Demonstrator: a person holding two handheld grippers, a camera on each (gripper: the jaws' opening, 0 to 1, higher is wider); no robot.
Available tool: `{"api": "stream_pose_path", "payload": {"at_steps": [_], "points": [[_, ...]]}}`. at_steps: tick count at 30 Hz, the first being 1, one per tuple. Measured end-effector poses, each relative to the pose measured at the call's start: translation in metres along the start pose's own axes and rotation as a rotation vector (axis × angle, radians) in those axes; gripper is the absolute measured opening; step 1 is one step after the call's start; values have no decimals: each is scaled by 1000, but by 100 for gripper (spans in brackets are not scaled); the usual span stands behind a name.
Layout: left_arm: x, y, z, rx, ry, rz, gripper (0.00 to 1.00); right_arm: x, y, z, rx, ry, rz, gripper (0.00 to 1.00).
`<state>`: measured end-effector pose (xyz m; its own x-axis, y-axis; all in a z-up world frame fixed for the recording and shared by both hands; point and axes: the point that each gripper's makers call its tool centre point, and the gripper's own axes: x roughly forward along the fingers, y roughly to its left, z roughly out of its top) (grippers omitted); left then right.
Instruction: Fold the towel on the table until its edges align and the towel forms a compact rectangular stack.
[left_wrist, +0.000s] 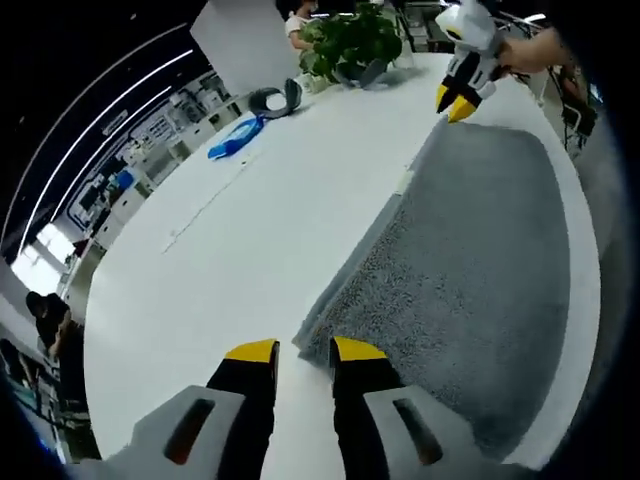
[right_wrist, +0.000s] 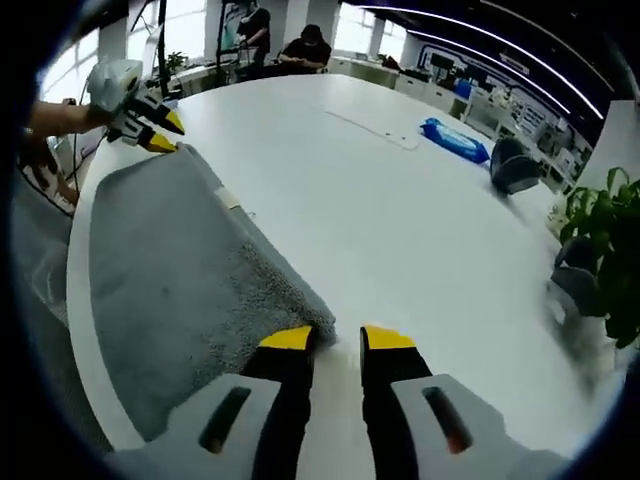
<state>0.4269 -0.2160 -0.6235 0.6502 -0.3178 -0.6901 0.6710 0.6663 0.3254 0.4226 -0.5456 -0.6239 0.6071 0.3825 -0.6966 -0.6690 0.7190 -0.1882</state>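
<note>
step: both grippers poised at towel (left_wrist: 470, 270) corners, grasp not yet made | towel: flat along table (left_wrist: 250, 250) edge | left gripper (left_wrist: 305, 350): jaws open at near corner | right gripper (right_wrist: 338, 338): jaws open at opposite corner | next: likely pinch both corners, fold

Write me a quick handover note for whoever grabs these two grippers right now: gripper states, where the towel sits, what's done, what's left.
Left gripper: jaws open, tips poised at one corner of the grey towel, not gripping it.
Right gripper: jaws open, at the neighbouring corner along the same long edge, also not gripping.
The towel lies flat near the rim of the white table, a label at the edge that faces the table's middle. That edge looks doubled, so one fold may be in; I cannot be sure.
Left to do: close both grippers on their corners, fold the towel over, align the edges into a compact rectangle.
</note>
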Motion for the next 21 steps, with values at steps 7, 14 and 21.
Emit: {"api": "stream_pose_path", "payload": {"at_steps": [7,14,21], "points": [[-27,-13,8,20,-29,26,24,-18,10,9,-29,-73,12,14],[-44,-44,47,0,-128,10,23,-21,15,6,-65,-69,8,13],[-46,-118,81,131,-176,-150,21,-9,25,8,-153,-19,21,12]]}}
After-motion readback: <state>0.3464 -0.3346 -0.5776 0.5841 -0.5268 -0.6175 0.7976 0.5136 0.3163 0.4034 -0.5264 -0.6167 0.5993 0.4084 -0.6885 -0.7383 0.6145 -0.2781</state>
